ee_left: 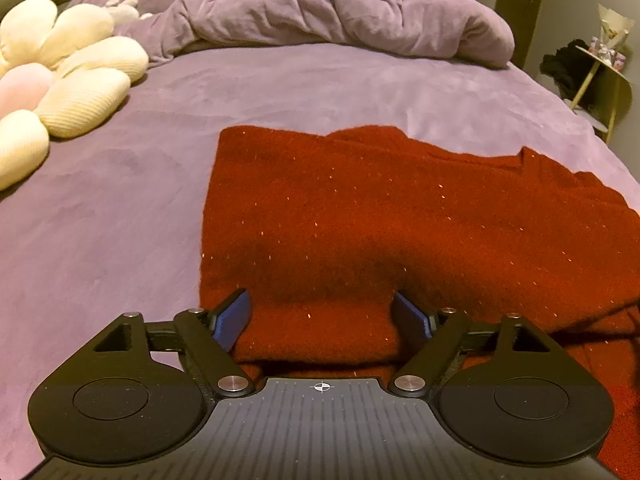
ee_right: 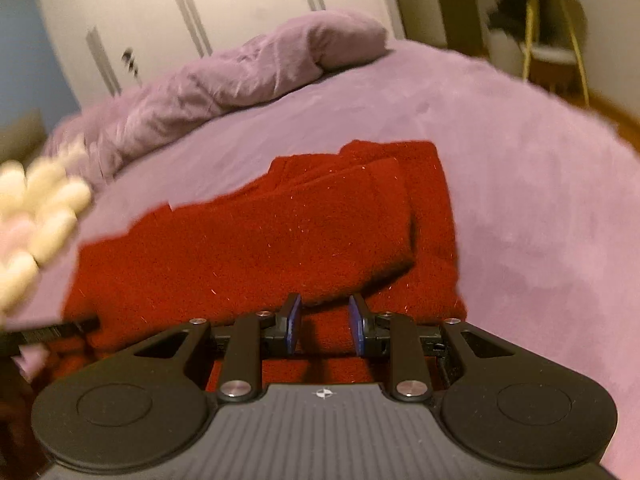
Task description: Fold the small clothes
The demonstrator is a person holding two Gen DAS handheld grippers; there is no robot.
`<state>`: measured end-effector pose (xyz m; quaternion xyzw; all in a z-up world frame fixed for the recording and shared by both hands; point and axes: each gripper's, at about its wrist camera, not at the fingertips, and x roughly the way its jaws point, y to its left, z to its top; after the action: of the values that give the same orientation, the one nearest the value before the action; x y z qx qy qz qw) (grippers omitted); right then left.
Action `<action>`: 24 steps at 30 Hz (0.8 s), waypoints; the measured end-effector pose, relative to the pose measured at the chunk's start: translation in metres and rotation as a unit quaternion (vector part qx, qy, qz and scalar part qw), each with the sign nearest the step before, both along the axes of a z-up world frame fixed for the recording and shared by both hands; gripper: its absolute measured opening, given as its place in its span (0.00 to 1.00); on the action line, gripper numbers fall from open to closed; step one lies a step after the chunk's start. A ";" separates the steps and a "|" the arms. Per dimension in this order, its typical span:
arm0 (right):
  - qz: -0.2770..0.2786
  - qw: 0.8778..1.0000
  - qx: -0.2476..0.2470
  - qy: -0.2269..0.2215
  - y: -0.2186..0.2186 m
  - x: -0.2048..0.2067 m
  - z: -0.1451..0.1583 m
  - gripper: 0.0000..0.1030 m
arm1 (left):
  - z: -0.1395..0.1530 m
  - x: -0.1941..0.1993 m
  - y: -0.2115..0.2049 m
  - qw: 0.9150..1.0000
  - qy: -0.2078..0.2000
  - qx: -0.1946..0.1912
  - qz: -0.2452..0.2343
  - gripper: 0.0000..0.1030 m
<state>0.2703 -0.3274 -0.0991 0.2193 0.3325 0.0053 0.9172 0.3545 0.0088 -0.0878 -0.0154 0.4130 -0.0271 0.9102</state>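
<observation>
Spreading wide, left gripper [ee_left: 322, 316] straddling near edge of red knit garment [ee_left: 400, 216] on purple bed [ee_left: 120, 220], right gripper [ee_right: 325, 322] narrower and empty above it: pinch both layers, lift evenly, fold far

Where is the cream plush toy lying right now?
In the left wrist view the cream plush toy lies on the purple bed at the far left, left of the red sweater.

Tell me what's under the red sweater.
The red sweater lies on the purple bedsheet, which shows around it. The sweater is partly folded, so its own lower layers are covered. Anything else beneath it cannot be seen.
</observation>
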 end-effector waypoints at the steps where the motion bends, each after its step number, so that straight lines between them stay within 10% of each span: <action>1: -0.004 1.000 0.019 0.001 -0.002 -0.001 -0.001 0.24 | 0.001 -0.003 0.000 1.000 0.000 0.002 -0.003 0.83; 15: -0.091 0.970 0.227 0.007 -0.031 0.025 -0.035 0.13 | 0.012 -0.032 -0.003 0.999 -0.018 0.008 -0.026 0.85; 24: -0.078 0.981 0.175 -0.041 -0.024 -0.003 -0.022 0.07 | 0.013 -0.036 0.014 0.999 -0.014 -0.028 -0.014 0.86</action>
<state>0.2673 -0.3512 -0.1212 0.4016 0.2701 0.0009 0.8751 0.3186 0.0232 -0.0750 -0.0346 0.3995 -0.0518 0.9146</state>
